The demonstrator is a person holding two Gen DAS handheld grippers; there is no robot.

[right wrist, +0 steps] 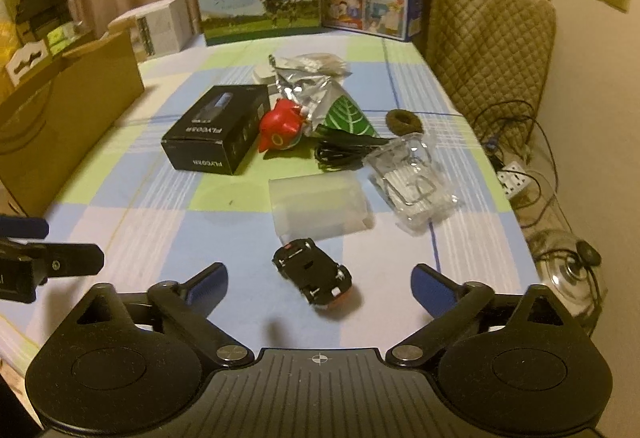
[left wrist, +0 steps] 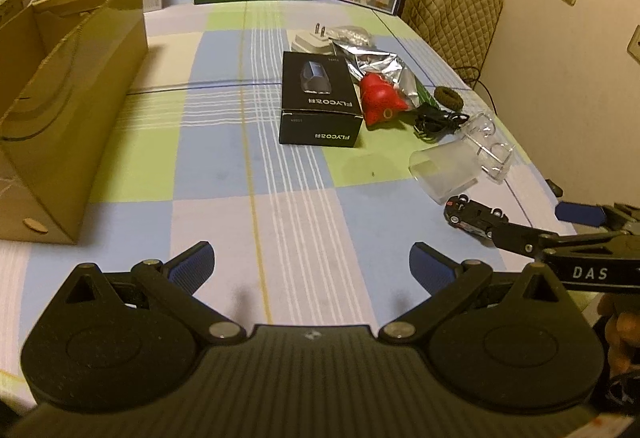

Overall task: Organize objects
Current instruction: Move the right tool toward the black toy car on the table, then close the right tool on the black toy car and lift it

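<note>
The cardboard box (left wrist: 72,110) stands open well to the left of both tongs on the checked tabletop (left wrist: 224,166), and the black carton (right wrist: 218,132) lies ahead with the clutter beyond. Nearest is the toy car (right wrist: 314,276), lying on its side just ahead of the right tongs (right wrist: 318,282) and between their spread, empty tips. The likely step is picking up that car: the tips should drop either side of its narrow body and close squarely across it, clear of the frosted plastic case (right wrist: 320,206) just beyond. The left tongs (left wrist: 312,262) also stand spread and empty — over bare cloth. Only the right view shows the car framed by the tips; only the left shows the box's interior.
</note>
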